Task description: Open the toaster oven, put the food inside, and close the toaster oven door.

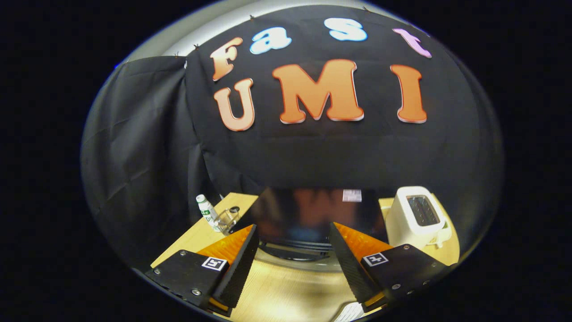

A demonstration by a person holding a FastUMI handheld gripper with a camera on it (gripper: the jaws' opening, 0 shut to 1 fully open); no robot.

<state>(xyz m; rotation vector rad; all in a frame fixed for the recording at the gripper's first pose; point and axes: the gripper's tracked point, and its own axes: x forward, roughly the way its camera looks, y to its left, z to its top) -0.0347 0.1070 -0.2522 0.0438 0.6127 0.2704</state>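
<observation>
Nearest the cam: the gripper [292, 250], fingers spread wide apart w/ nothing between them but bare wood. It held nothing; neither finger touched anything.

Under and just past the fingers lay the wooden table [286, 290], pale grain, no food visible on the stretch that showed. A bit of something whitish sat at the table's near edge by the right finger, too cropped to ID.

Just ahead of the fingertips, centred between them, stood the toaster oven [308, 214]: dark glossy front, reflections on the glass, a small pale sticker near its top. What looked like a handle bar ran across its lower front, just beyond the tips. Door appeared shut, tho the low angle and blur made that a judgement, not a certainty.

Left of the oven, farther back: a small white bottle [206, 211] w/ green label, upright, and next to it a clear glass-like item w/ a dark ring, hard to make out. Right of the oven: a white pop-up toaster [418, 217], slot facing up.

Beyond all that, the black cloth wall.

Progress, judged: approx. zero. Door not yet opened, food not in hand and not located, nothing inside as far as could be told. All three steps (open, load, close) remained. Gripper seemed lined up for the handle as first move.
</observation>
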